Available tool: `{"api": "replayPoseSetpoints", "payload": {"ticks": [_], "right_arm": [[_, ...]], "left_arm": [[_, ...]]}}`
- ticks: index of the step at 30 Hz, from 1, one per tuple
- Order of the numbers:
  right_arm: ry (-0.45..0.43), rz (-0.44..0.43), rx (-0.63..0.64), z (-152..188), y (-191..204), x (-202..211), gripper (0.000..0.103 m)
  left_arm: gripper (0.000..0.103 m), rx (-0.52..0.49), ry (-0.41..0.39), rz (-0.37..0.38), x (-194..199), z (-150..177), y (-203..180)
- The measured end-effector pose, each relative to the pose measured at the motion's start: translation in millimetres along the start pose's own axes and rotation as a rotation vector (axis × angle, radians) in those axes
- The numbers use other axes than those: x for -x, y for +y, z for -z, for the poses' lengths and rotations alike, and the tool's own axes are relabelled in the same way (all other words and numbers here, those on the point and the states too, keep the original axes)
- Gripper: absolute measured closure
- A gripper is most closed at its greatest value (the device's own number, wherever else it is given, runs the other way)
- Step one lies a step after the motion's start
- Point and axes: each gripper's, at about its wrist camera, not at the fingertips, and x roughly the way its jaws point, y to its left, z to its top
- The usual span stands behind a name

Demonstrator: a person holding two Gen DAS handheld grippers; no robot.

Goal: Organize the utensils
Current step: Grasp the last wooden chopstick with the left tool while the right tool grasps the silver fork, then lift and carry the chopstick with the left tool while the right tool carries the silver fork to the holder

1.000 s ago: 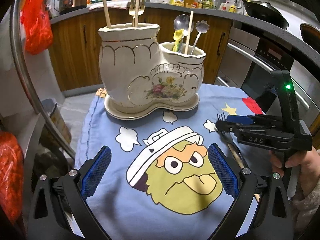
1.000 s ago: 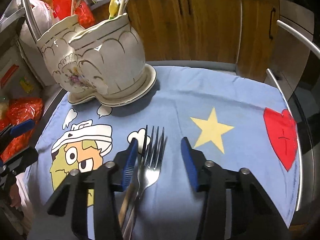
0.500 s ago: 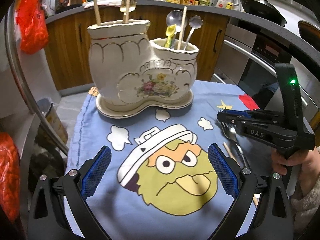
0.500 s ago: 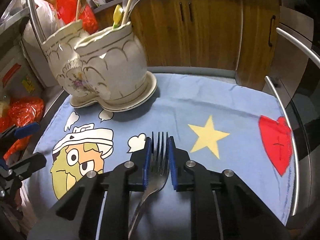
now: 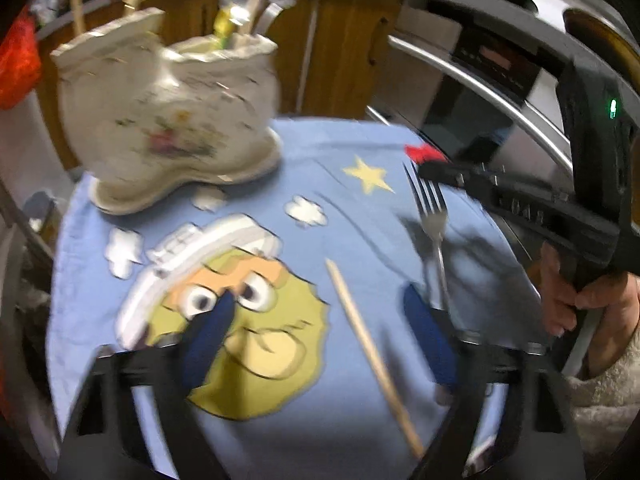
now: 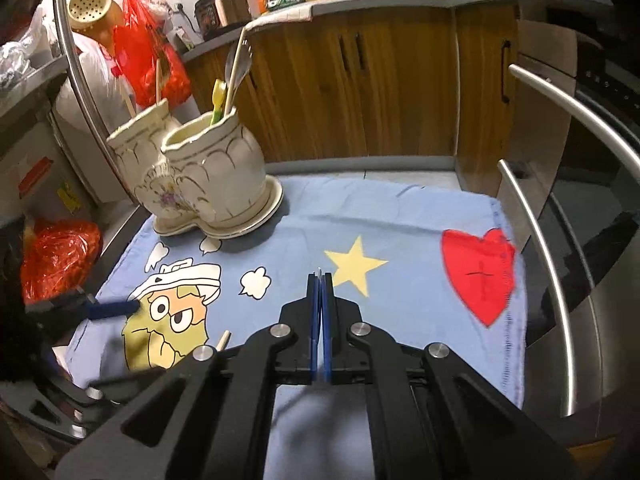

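Right tool (image 6: 320, 280) clamps the fork (image 5: 430, 208) edge-on near the holder (image 6: 216, 172); it could pivot (thin grip). Left tool (image 5: 320, 340) gapes.

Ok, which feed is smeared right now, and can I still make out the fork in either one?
Left wrist view: heavy motion blur; the cream ceramic boot-shaped holder is smeared, yet the silver metal fork stays readable, casting a dark shadow on the blue cartoon cloth. Right wrist view: sharp, with fisheye bending at the edges; only the fork's tine tips peek past the shut right gripper.
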Motion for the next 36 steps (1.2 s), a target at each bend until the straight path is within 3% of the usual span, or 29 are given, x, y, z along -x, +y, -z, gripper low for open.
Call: {"api": "replayPoseSetpoints", "payload": {"ticks": [1,8,10,17,19,29,36], "right_arm": [[-0.003,-0.001,-0.003,0.0,-0.7,1.8,0.101],[-0.021,-0.009,-0.02,4.8,-7.4,12.3,0.101],[-0.026,-0.013,-0.023,5.4,-7.5,14.1,0.101],[-0.035,-0.022,-0.015,6.1,-6.0,19.9,0.101],[-0.043,-0.023,-0.013,4.8,-4.4,22.1,0.101],[-0.104,-0.002,0.026,-5.4,8.2,36.8,0.101],[-0.167,-0.011,0.037,-23.1,21.1,48.1,0.101]], "left_arm": [[0.045,-0.009,0.02,-0.005,-3.8,1.4,-4.5],[0.056,-0.046,0.106,-0.027,-12.6,12.9,-24.4],[0.068,-0.063,0.12,-0.048,-15.8,14.3,-30.8],[0.071,-0.124,0.156,-0.078,-18.4,24.8,-50.4],[0.09,-0.132,0.139,-0.099,-20.1,23.8,-48.2],[0.097,-0.106,0.076,-0.02,-9.2,14.3,-25.2],[0.097,-0.025,-0.059,0.013,26.5,-2.5,15.4]]}}
